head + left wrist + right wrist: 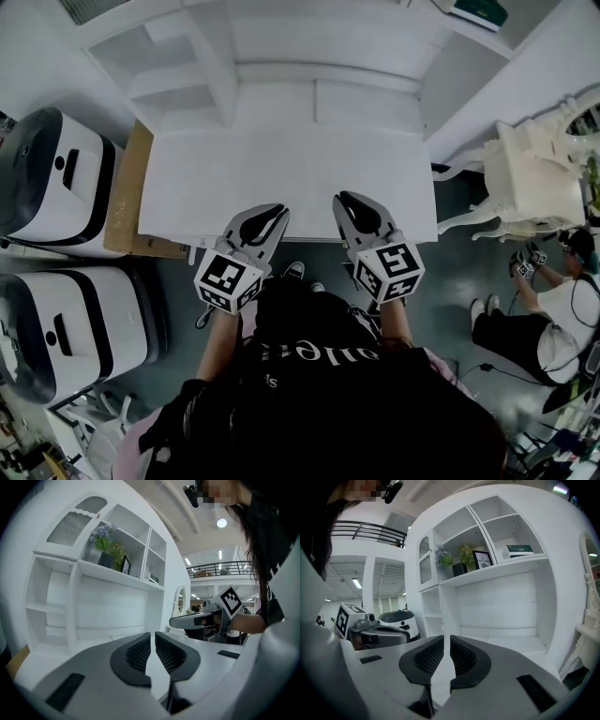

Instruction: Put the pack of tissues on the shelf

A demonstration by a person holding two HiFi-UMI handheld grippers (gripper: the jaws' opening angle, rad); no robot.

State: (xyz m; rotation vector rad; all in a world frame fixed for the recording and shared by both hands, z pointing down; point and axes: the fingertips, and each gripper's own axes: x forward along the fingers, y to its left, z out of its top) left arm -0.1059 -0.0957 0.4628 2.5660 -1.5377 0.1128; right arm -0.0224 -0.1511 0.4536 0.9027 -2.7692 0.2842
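**Entry: two tongs, both closed and empty, at the front edge of a white worktop; pack up on the shelf**

- Left tongs (274, 214): lower middle of the head view, over the near edge of the worktop (281, 169). Its own view shows the ribbed black pads (138, 653) pressed together at the tips, with nothing between them.
- Right tongs (349, 204): just right of the left one and level with it. Pads (461, 657) likewise brought together, holding nothing.
- Worktop: white, flat, filling the centre of the head view.
- White machines (56, 183): two, with black trim, at the left edge of the head view, beside a cardboard sheet (127, 197).
- Chair (534, 178): white, ornate, at the right edge. A seated person (553, 309) is below it.
- Shelf unit (497, 597): white, with open compartments, standing behind the worktop.
- Upper row, seen in the right gripper view: flowers (443, 557), a potted plant (464, 557), a dark picture frame (482, 558).
- Pack of tissues (518, 550): green and white, lying flat in the upper right compartment. It also shows at the top right of the head view (478, 11). It is well apart from both tongs, above and beyond them. Its print is too small to read.
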